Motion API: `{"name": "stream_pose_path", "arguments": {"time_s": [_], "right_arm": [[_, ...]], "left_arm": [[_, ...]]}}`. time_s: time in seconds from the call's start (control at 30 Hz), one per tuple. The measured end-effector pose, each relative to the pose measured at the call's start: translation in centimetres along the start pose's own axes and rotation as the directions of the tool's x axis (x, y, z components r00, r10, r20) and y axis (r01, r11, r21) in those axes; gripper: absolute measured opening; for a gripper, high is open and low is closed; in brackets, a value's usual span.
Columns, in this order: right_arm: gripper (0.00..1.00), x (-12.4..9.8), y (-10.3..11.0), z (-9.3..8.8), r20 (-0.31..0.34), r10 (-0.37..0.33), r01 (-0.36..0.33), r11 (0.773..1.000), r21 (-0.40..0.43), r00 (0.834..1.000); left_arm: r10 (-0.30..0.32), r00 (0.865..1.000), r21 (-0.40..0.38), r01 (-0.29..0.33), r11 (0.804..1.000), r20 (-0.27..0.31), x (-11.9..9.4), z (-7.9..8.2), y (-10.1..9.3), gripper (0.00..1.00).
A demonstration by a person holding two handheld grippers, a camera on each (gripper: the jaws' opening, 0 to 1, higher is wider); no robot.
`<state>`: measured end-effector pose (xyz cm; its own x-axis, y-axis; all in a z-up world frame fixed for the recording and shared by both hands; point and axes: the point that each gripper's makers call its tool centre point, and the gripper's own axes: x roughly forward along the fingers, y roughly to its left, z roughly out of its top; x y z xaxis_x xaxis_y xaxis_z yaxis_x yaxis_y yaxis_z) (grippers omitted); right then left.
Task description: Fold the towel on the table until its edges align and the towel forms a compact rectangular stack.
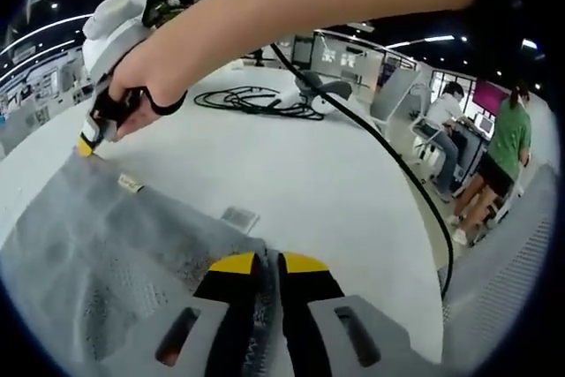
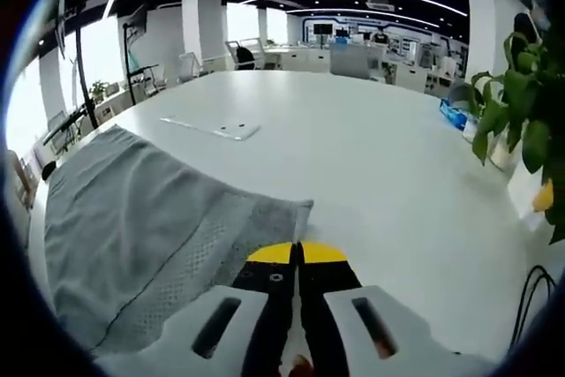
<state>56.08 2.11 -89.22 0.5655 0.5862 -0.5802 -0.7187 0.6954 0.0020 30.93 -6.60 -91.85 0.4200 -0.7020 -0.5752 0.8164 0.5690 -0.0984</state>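
In the left gripper view the left tool [image 1: 268,264] has its yellow-tipped jaws pinched together on a corner of the grey towel [image 1: 115,253], with cloth showing in the slit between them. The towel lies on the white counter [image 1: 309,174], spreading away to the left. At its far corner the right tool [image 1: 86,146] comes in, held by a person's hand [image 1: 141,86] with the bare forearm crossing the top of the view; its yellow tip touches the towel's corner, but whether it grips there cannot be told from this side. A small tag [image 1: 131,184] sits on the towel's edge near that corner; any writing on it is too small to read. A small flat square [image 1: 238,217] lies on the counter just beside the towel. Further off are a coil of black cable [image 1: 252,101] on the counter, a black cord [image 1: 388,152] running across it, and two people [image 1: 503,156] beyond the counter's edge.

The right gripper view shows the right tool [image 2: 297,253] with jaws closed and meeting over the towel's [image 2: 132,218] near edge; cloth between them cannot be made out. From here the towel stretches to the left along the counter [image 2: 371,156], one corner just ahead of the tips. A flat clear strip [image 2: 212,128] lies on the counter beyond the towel, apart from it. A green plant [image 2: 521,86] stands at the right edge, with desks and screens in the room behind; no legible writing anywhere
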Motion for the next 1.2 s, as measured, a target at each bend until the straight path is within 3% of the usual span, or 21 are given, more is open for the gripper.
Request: {"name": "stream_pose_path", "arguments": {"time_s": [0.13, 0.43, 0.93, 1.2], "right_arm": [[0.0, -0.5, 0.1, 0.6, 0.027, 0.01, -0.011, 0.999, 0.044, 1.0], [0.0, -1.8, 0.0, 2.3, 0.061, 0.018, -0.02, 0.999, 0.041, 0.998], [0.0, -5.0, -1.9, 3.7, 0.108, -0.024, 0.015, 0.996, 0.084, 0.994], [0.0, -7.5, -2.5, 5.5, 0.153, -0.021, 0.004, 0.994, 0.112, 0.988]], "left_arm": [[0.002, 1.0, -0.042, -0.002, 0.999, 0.007, -0.4, 0.3, 0.1, 0.1], [0.003, 1.0, -0.031, -0.002, 1.0, 0.025, -1.2, 1.8, -0.5, 0.1], [-0.029, 0.995, 0.031, 0.026, 0.999, 0.094, -2.1, 6.3, -2.5, 0.09], [-0.042, 0.99, 0.08, 0.031, 0.996, 0.132, -2.4, 8.8, -3.9, 0.09]]}}
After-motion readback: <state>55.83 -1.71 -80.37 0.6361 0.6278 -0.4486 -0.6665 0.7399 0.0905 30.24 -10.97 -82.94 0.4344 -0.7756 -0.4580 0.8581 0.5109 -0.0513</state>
